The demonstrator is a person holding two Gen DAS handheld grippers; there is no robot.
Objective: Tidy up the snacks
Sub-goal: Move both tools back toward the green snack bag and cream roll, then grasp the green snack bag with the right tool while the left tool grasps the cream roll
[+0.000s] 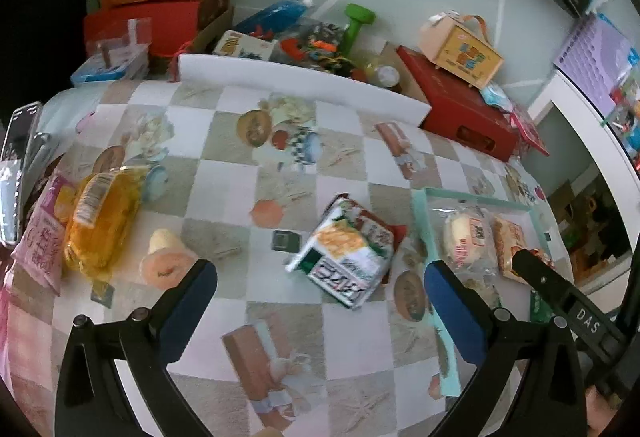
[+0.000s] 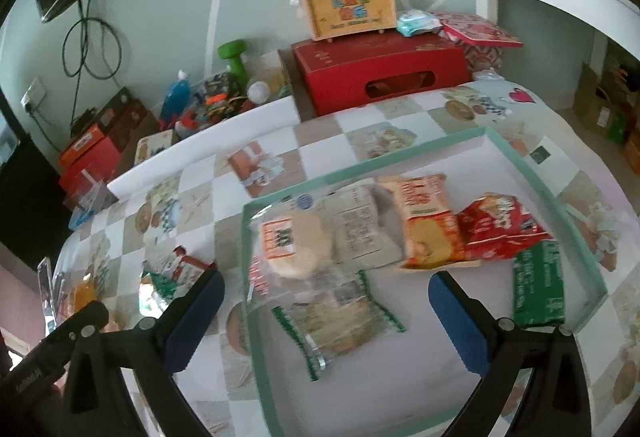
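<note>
I worked in a lived-in home room: a table under a checkered picture-print cloth (image 1: 224, 173), red cardboard gift boxes (image 2: 380, 73), a green dumbbell (image 1: 354, 25) and a small yellow toy case (image 2: 348, 9) crowded against a pale green wall.

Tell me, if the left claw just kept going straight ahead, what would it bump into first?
Most likely the white-and-green crinkly snack packet lying on the checkered tablecloth. It sits just ahead of the open left gripper, between its blue-padded fingers. Depth is hard to judge through the fisheye.
</note>
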